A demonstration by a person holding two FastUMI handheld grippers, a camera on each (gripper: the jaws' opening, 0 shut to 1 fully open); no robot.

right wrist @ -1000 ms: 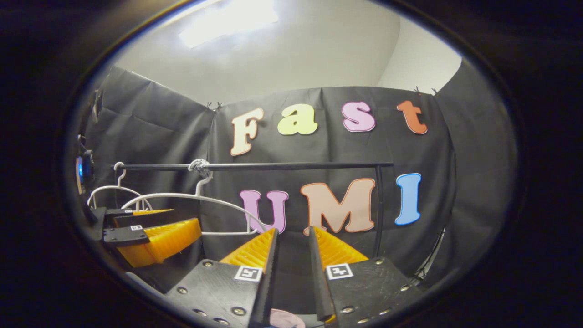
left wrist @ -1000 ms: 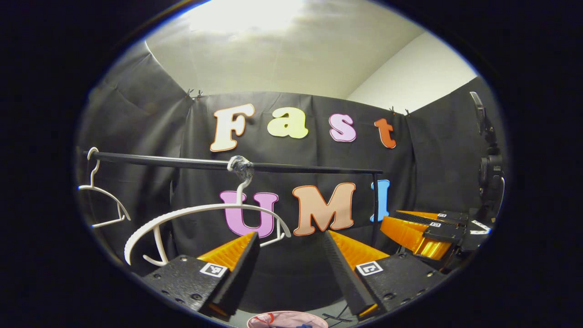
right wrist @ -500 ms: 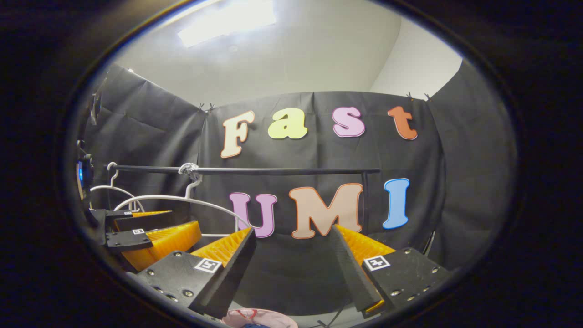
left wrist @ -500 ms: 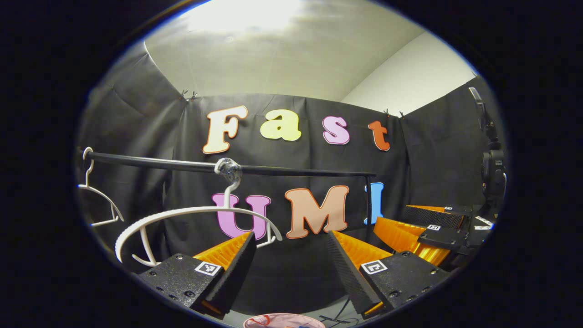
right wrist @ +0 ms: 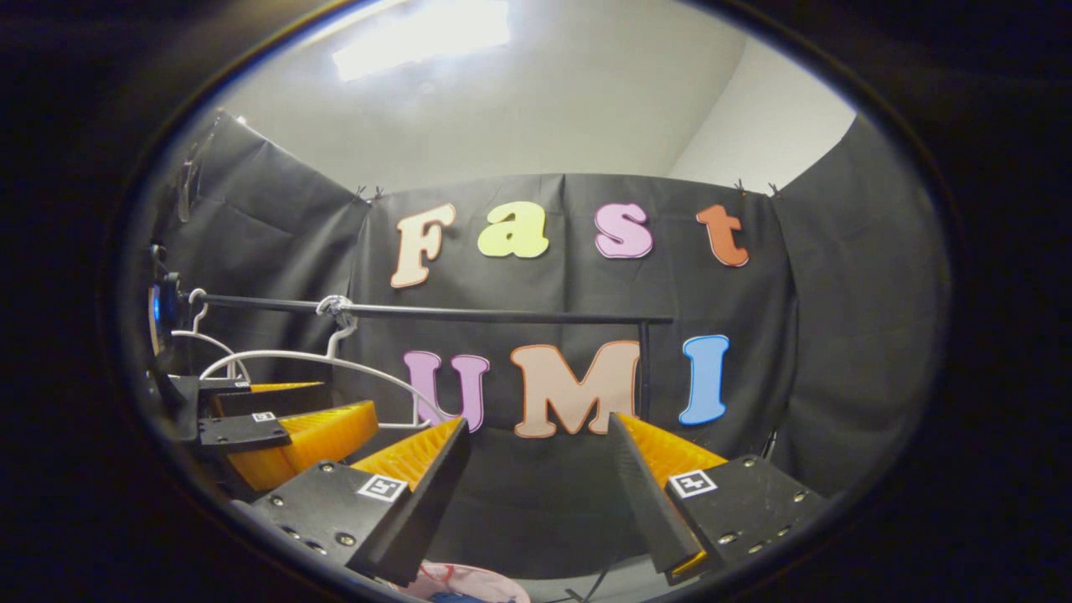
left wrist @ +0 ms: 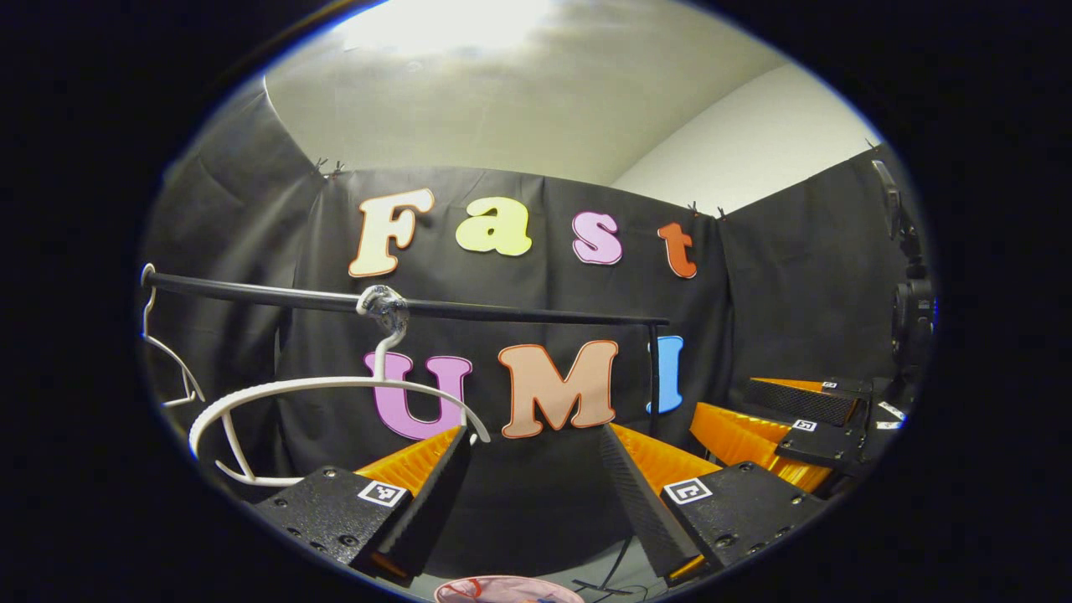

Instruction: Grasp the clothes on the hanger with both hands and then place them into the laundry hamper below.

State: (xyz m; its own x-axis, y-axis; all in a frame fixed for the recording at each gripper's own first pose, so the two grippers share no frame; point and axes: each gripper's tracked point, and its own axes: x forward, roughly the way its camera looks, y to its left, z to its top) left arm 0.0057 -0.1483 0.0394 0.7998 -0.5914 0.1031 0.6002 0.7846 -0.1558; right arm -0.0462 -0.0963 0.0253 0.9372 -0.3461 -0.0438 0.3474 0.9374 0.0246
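Now the right claw (right wrist: pixel 536 456) has spread apart like the left claw (left wrist: pixel 532 465); both hold nothing. Clothes (left wrist: pixel 507 590) lie in the hamper below the bare hanger (left wrist: pixel 335 389), so the drop looks done.

Bare hanger (left wrist: pixel 335 387) on rail (left wrist: pixel 402 306) — L gripper (left wrist: pixel 533 494) agape

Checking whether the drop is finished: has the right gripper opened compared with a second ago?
Yes. The right gripper now has its fingers spread wide apart against the booth wall behind; a second ago they were nearly together.
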